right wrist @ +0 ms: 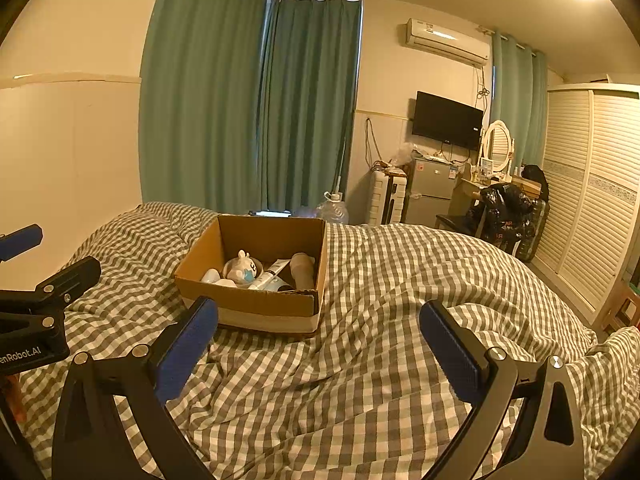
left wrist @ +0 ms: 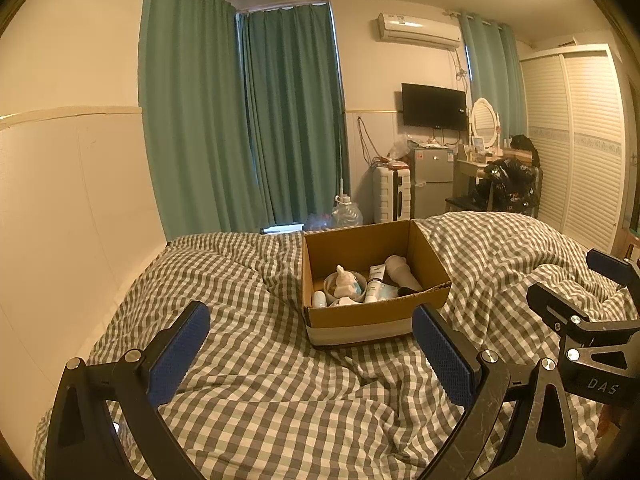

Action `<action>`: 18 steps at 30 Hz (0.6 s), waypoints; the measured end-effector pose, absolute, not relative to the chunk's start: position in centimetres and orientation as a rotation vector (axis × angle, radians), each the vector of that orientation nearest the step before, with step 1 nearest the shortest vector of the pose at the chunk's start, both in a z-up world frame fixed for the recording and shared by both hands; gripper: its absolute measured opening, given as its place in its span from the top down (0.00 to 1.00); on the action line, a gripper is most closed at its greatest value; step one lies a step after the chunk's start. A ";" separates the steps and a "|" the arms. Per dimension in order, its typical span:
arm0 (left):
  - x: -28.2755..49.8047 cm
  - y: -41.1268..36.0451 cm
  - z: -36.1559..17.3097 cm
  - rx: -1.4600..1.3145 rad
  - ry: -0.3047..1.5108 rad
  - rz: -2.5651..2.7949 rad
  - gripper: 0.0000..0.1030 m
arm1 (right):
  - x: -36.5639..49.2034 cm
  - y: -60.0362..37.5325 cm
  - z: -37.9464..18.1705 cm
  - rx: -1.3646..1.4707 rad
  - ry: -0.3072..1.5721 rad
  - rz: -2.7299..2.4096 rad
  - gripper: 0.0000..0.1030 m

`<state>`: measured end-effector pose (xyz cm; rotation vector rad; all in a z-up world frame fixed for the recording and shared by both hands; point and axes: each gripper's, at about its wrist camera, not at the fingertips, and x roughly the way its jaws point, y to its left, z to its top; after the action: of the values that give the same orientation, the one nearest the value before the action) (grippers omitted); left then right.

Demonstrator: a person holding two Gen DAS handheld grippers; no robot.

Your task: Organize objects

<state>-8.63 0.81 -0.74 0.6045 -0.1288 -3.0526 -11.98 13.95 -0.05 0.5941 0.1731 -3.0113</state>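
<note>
An open cardboard box point(left wrist: 424, 258) point(right wrist: 208, 248) sits on the bed's checked cover point(left wrist: 256, 360) point(right wrist: 380, 360). Inside lie a white rabbit figure point(left wrist: 345, 282) point(right wrist: 243, 266), a white tube point(left wrist: 375, 280) point(right wrist: 270, 274), a beige cylinder point(left wrist: 402, 270) point(right wrist: 303, 268) and small white bottles. My left gripper point(left wrist: 312, 334) is open and empty, just short of the box. My right gripper point(right wrist: 318, 330) is open and empty, in front of the box's right corner. Each gripper shows at the edge of the other view, the right one point(left wrist: 588, 300) and the left one point(right wrist: 24, 272).
Green curtains point(left wrist: 240, 120) hang behind the bed, a wall to the left. A water jug point(left wrist: 346, 212), white suitcase point(left wrist: 392, 192), small fridge point(left wrist: 432, 180), dressing table with black bags point(left wrist: 508, 184) and slatted wardrobe point(left wrist: 580, 140) stand beyond the foot.
</note>
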 end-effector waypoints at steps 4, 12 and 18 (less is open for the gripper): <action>-8.7 1.0 -0.8 0.609 -0.133 -3.061 0.00 | -12.0 14.0 -0.1 0.597 0.175 -3.006 0.02; -8.6 1.4 -0.9 0.605 -0.141 -3.073 0.00 | -11.9 14.0 -0.2 0.594 0.181 -3.006 0.02; -8.7 1.1 -1.1 0.612 -0.121 -3.062 0.00 | -11.9 14.0 -0.2 0.598 0.182 -3.005 0.02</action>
<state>-8.75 1.06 -1.09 0.6120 -0.1213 -3.0618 -11.87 14.03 -0.23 0.5978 0.1820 -3.0051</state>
